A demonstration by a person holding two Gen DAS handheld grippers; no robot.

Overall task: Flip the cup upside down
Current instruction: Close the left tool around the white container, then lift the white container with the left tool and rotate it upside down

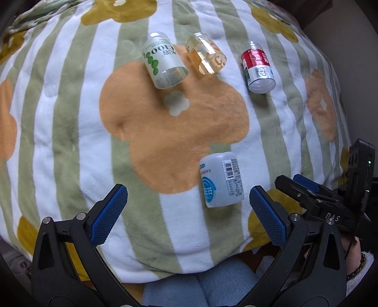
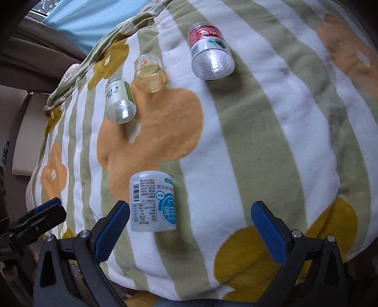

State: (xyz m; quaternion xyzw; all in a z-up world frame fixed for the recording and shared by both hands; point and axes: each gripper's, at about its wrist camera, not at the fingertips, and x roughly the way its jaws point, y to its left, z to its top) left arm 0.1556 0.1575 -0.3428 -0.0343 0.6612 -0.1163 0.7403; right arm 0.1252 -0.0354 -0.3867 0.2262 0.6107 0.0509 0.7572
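Observation:
Four cut-bottle cups rest on the striped flower blanket. The white cup with the blue label is nearest, its rounded closed end pointing away from me. Farther off are a green-labelled cup, a clear orange cup and a red-labelled cup, their wide ends towards the cameras. I cannot tell whether they stand or lie. My left gripper is open, just left of the blue cup. My right gripper is open, the cup near its left finger.
The blanket's front edge drops off just under both grippers. A person's blue trousers and a hand with a bead bracelet are below it. Beige furniture and light blue cloth lie past the blanket's far left.

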